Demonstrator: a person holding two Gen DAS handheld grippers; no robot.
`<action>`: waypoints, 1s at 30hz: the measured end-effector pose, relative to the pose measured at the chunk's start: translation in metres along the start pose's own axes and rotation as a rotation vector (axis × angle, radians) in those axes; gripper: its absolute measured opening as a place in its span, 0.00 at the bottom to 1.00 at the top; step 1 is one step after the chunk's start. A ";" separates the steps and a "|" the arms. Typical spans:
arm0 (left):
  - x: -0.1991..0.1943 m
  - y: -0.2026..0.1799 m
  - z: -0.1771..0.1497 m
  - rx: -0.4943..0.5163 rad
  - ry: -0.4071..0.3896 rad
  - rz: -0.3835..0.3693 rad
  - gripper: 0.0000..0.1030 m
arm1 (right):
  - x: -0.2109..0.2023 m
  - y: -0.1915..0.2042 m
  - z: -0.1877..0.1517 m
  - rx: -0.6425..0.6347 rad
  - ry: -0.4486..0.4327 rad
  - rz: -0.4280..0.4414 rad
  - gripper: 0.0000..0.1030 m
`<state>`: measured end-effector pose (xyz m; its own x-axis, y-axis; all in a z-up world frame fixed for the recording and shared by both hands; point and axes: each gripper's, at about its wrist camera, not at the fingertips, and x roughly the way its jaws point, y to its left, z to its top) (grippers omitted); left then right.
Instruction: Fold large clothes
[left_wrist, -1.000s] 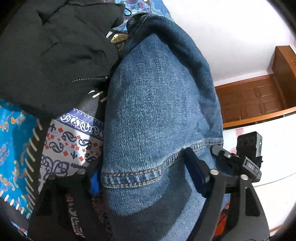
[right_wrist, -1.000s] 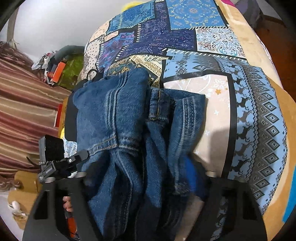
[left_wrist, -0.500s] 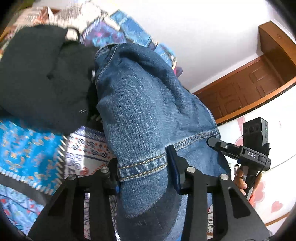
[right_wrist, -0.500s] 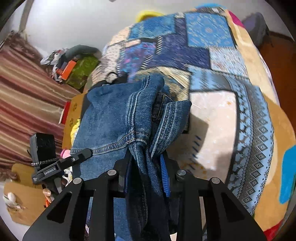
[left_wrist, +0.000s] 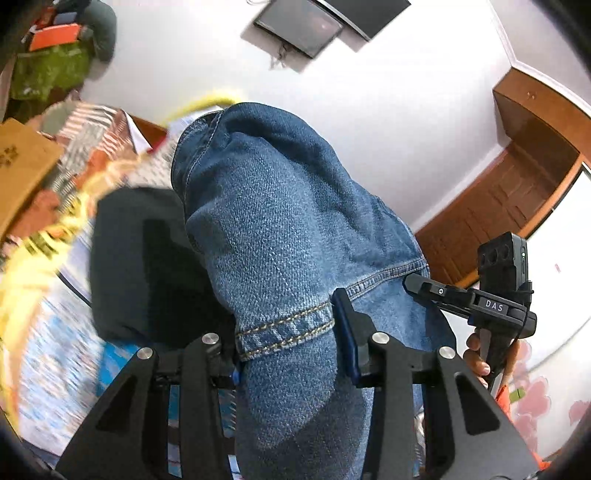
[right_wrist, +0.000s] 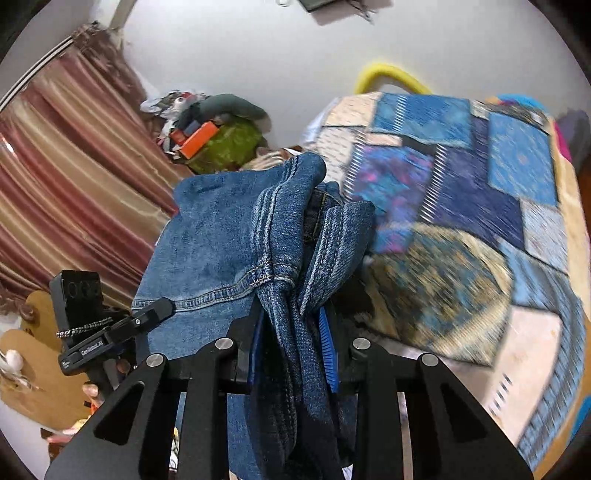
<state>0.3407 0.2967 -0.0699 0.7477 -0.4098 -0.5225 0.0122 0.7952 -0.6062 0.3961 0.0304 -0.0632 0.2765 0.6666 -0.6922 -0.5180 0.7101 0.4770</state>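
Both grippers hold the blue jeans (left_wrist: 280, 236) in the air above the bed (right_wrist: 480, 206): the left gripper (left_wrist: 284, 332) clamps a hem, the right gripper (right_wrist: 291, 332) pinches bunched denim. The fold seems only begun; laying flat and folding remain.

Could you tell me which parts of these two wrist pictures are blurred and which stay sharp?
Left wrist view: the jeans and left gripper are sharp, the bedding at the left edge is smeared. Right wrist view: the patchwork bedspread is streaked, the denim and right gripper crisp.
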 end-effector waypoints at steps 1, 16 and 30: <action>-0.003 0.007 0.007 -0.002 -0.008 0.007 0.39 | 0.013 0.007 0.009 -0.010 -0.003 0.007 0.24; 0.075 0.146 0.065 -0.085 0.002 0.194 0.39 | 0.155 0.017 0.044 -0.073 0.024 -0.080 0.23; 0.091 0.152 0.024 0.010 0.042 0.446 0.61 | 0.202 -0.010 0.006 -0.093 0.150 -0.273 0.41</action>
<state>0.4261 0.3909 -0.1952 0.6537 -0.0430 -0.7555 -0.2992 0.9023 -0.3102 0.4615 0.1592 -0.2046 0.2961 0.4089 -0.8632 -0.5151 0.8294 0.2162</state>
